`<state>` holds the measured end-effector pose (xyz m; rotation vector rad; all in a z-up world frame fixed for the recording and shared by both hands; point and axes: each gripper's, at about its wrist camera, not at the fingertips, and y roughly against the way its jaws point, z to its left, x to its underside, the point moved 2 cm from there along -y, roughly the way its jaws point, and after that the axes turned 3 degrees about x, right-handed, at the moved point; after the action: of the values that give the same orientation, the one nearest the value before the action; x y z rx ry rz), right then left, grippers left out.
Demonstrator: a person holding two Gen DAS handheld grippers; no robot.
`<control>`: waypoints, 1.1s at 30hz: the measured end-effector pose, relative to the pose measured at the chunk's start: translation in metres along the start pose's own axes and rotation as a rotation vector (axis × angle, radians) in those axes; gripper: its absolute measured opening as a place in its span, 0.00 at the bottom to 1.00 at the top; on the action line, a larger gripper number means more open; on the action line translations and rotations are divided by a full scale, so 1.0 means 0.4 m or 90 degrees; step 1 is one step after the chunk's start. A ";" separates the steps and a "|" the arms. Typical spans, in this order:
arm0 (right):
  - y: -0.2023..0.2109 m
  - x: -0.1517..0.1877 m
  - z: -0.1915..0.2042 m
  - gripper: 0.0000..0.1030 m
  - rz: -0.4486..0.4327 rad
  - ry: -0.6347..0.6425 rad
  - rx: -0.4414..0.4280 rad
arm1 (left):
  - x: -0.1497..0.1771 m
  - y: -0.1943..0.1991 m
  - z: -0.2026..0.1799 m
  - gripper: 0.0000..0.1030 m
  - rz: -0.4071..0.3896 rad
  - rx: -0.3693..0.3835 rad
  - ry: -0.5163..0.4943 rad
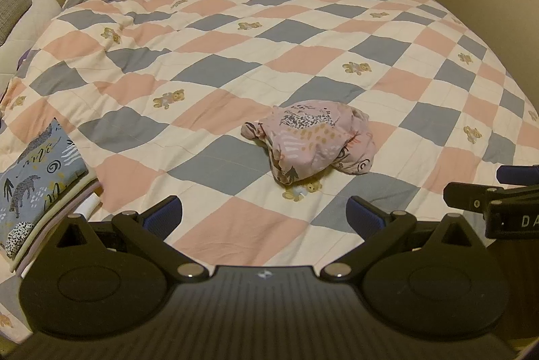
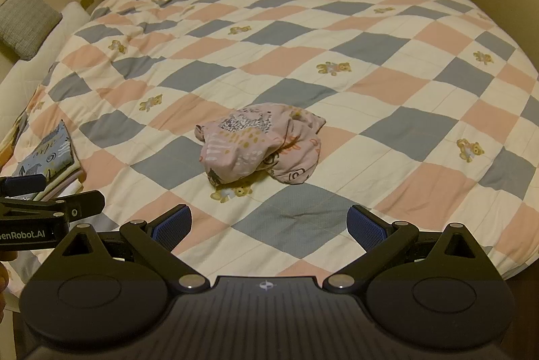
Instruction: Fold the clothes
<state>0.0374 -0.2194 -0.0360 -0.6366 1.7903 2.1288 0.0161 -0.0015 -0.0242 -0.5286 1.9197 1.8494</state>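
My left gripper [image 1: 264, 215] is held level, both blue-padded fingers [image 1: 165, 213] spread wide apart with nothing between them. My right gripper [image 2: 269, 222] is in the same condition: fingers [image 2: 367, 227] fully parted, pads clear, nothing gripped. The two units sit side by side at similar height; each appears at the edge of the other's view. A small part of my hand [image 2: 4, 279] shows at the left edge of the right wrist view.

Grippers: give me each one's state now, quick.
Left gripper: open, holding nothing.
Right gripper: open, holding nothing; the crumpled pink garment lies untouched on the quilt.
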 end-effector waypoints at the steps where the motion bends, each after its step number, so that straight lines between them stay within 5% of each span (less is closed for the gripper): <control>1: -0.001 -0.001 -0.001 0.98 0.000 0.000 0.000 | 0.000 -0.001 0.000 0.99 0.000 0.000 0.000; 33: -0.065 -0.037 -0.080 0.98 0.026 0.024 -0.019 | -0.009 -0.055 -0.062 0.99 0.023 0.007 0.022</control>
<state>0.0676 -0.2449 -0.0547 -0.6577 1.8082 2.1881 0.0300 -0.0272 -0.0400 -0.5298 1.9732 1.8616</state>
